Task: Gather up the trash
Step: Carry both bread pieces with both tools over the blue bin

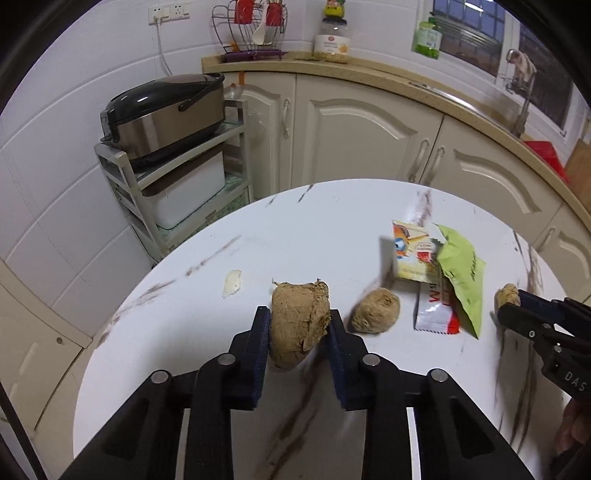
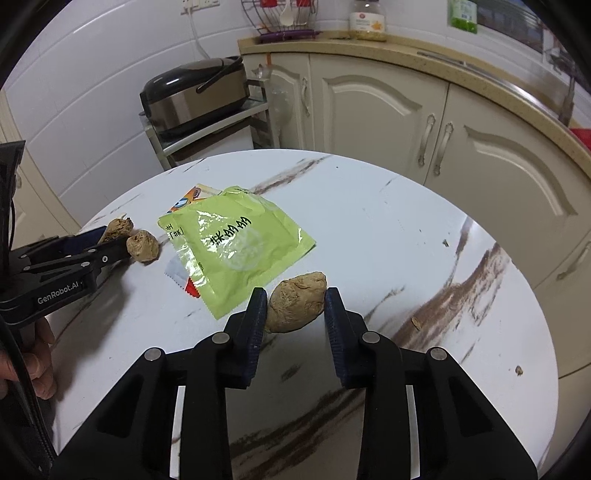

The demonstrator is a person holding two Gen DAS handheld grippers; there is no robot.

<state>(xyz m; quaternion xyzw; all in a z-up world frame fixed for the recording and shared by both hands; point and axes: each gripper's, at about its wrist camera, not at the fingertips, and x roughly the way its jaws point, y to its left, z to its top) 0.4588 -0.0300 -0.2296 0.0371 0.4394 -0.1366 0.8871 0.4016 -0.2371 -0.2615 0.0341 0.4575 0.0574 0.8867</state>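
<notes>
Left wrist | left hand-held gripper (image 1: 299, 325) clamps brown lump (image 1: 299, 325) | right hand-held gripper (image 2: 295, 306) open around lump (image 2: 295, 302) | wrappers (image 2: 236, 243) at 11 o'clock remain on worktop (image 2: 388, 221)

rice cooker (image 1: 166, 110) on shelf rack (image 1: 173, 184) | dish rack (image 1: 251, 29) on counter (image 1: 369, 74) | cabinets (image 1: 351, 133)

Wrappers (image 2: 236, 243) and a brown lump (image 2: 143, 245) crowd the tabletop's (image 2: 388, 221) middle between the grippers, while its right side lies open.
</notes>
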